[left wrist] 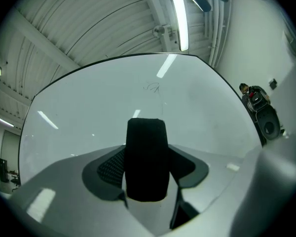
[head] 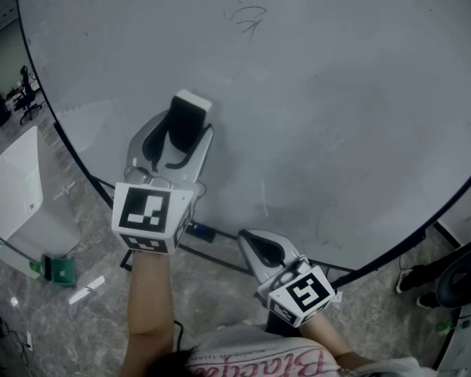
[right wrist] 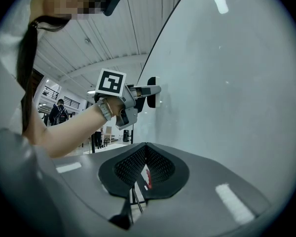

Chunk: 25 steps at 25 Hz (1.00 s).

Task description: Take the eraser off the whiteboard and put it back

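Observation:
The whiteboard [head: 322,108] fills most of the head view and bears a small scribble [head: 247,18] near its top. My left gripper [head: 187,120] is shut on the eraser [head: 190,108], a block with a white back and black felt. In the left gripper view the eraser's black felt [left wrist: 147,157] stands upright between the jaws and faces the board, below the scribble [left wrist: 153,87]. The right gripper view shows the eraser [right wrist: 152,92] close against the board; contact cannot be told. My right gripper [head: 251,240] hangs by the board's lower edge, shut [right wrist: 146,149] and holding nothing.
A white cabinet [head: 20,187] and a green object [head: 60,271] stand on the floor at the left. The board's stand bar [head: 212,254] runs under its lower edge. An office chair [head: 463,277] is at the right. People [right wrist: 56,111] stand far behind.

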### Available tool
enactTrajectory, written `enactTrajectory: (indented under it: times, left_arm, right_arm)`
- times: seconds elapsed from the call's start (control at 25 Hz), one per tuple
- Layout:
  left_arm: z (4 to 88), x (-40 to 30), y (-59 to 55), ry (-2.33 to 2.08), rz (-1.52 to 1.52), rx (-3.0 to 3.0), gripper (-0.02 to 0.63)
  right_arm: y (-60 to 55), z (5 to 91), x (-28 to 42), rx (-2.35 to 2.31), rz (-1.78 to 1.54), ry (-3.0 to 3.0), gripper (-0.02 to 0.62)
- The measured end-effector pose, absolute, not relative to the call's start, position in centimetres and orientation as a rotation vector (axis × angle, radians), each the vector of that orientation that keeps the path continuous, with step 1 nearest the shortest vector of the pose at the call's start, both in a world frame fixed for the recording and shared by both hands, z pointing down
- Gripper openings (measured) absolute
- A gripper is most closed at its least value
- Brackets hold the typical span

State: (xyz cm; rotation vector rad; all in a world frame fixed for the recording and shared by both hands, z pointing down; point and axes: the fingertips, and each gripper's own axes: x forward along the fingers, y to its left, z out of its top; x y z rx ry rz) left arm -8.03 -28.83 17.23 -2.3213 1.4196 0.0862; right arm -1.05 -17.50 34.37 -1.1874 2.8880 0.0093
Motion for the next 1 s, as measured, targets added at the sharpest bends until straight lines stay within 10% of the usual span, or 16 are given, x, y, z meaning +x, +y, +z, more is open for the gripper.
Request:
enactTrajectory:
  times: [1.0]
  left_arm:
    - [16.1, -6.4, -29.9, 1.392, 0.029, -2.296, 0.256]
  right_arm:
    - [-17.5, 34.9, -0.6, -1.198, -0.019, 2.879, 0.002]
